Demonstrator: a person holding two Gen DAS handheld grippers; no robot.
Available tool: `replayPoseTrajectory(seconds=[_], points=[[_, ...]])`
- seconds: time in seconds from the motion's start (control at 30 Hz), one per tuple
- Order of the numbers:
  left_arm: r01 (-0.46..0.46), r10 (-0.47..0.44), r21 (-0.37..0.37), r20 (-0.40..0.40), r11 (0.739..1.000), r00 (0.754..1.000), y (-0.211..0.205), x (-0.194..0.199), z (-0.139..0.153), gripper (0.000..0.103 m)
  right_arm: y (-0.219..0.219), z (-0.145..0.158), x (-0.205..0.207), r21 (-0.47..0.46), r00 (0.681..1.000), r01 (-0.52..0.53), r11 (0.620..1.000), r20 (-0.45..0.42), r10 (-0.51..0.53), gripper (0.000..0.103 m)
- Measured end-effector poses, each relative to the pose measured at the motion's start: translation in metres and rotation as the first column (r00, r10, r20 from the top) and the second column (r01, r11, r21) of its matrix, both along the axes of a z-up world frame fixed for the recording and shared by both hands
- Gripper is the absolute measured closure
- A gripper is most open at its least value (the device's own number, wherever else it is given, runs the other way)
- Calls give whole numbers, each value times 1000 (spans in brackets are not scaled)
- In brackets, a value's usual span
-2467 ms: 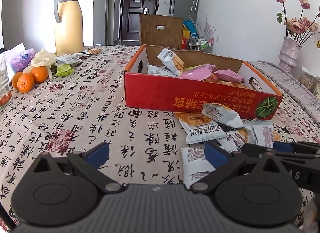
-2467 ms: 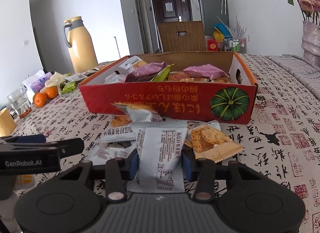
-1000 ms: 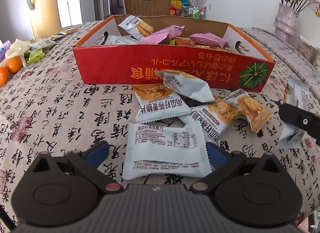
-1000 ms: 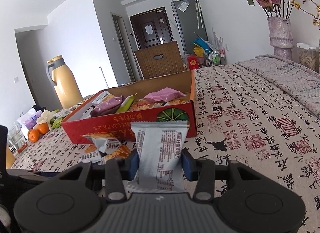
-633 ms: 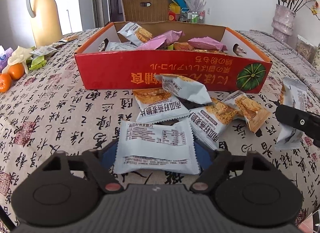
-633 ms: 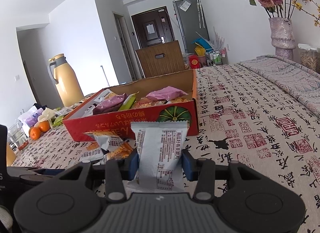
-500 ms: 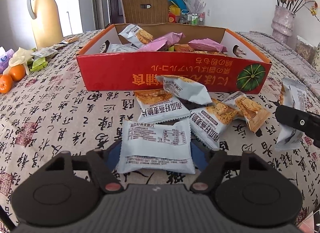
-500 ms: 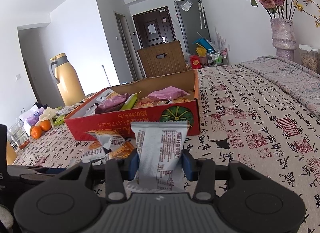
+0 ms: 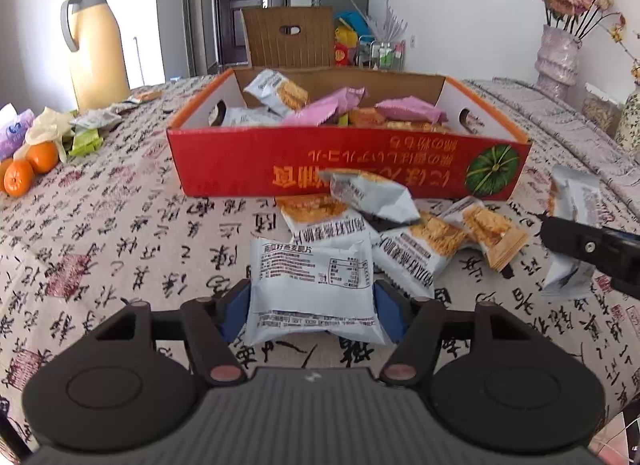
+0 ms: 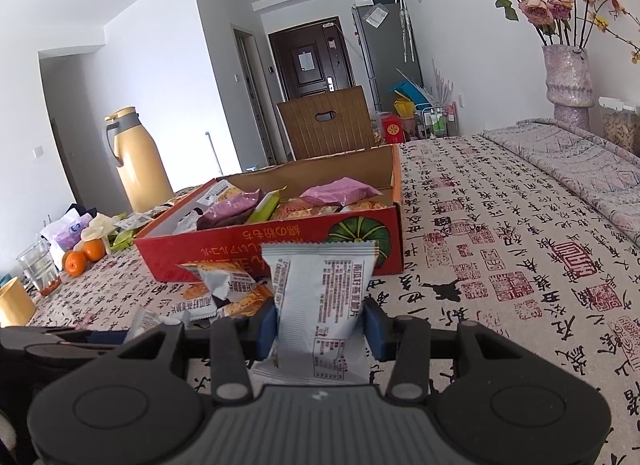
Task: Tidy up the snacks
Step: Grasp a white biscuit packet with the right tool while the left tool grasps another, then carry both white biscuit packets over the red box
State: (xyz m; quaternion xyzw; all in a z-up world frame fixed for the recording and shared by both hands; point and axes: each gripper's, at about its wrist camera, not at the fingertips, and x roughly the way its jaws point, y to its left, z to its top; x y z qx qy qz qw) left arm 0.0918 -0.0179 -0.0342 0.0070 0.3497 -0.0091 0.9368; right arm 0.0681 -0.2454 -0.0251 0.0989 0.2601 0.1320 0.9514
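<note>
Left wrist view: left claw (image 9: 312, 305), blue pads closed onto the two short sides of a pale grey foil snack packet with black print (image 9: 311, 285); its jaws have just been closing, packet between them. The packet's long axis runs side to side across the claw, printed face up, front edge towards the red cardboard tray with a green pumpkin picture (image 9: 348, 169). Whether the packet rests on the surface or is raised cannot be told.

Only this view shows the loose heap of grey and orange snack packets (image 9: 404, 225) lying just before the tray's red front wall, and the right claw from the side at the right edge.

Right wrist view: right claw (image 10: 320, 329) clenched on a second pale grey foil packet with a crimped top edge (image 10: 320, 297), long axis upright, crimped end towards the tray (image 10: 280, 253), raised clear of the surface.

Only this view shows the wide bare stretch of calligraphy-printed cloth surface (image 10: 500, 245) right of the tray.

Tray: open-topped, already holding pink, grey and green packets; low walls.

Left of the tray: oranges (image 9: 30, 167), tall yellow thermos jug (image 9: 98, 45)
</note>
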Motion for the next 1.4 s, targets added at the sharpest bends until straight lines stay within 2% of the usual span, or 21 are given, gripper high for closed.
replayPoseTrajectory(seconds=[0.33, 0.5, 0.77, 1.17, 1.4], points=[[-1, 1, -5, 134, 1000, 991, 5, 3, 43, 37, 1, 12, 10, -8, 999, 0, 1000, 48, 0, 59], [-9, 10, -7, 199, 1000, 980, 7, 17, 65, 37, 1, 23, 23, -6, 997, 3, 1000, 83, -3, 59], [-17, 23, -25, 261, 1000, 965, 8, 51, 91, 37, 4, 44, 55, -8, 987, 32, 999, 157, -30, 59], [-19, 19, -5, 281, 1000, 959, 4, 105, 102, 37, 17, 68, 118, -14, 976, 25, 1000, 215, -21, 59], [-39, 42, -17, 267, 999, 963, 8, 139, 94, 37, 31, 66, 155, -26, 979, 10, 1000, 204, -4, 59]])
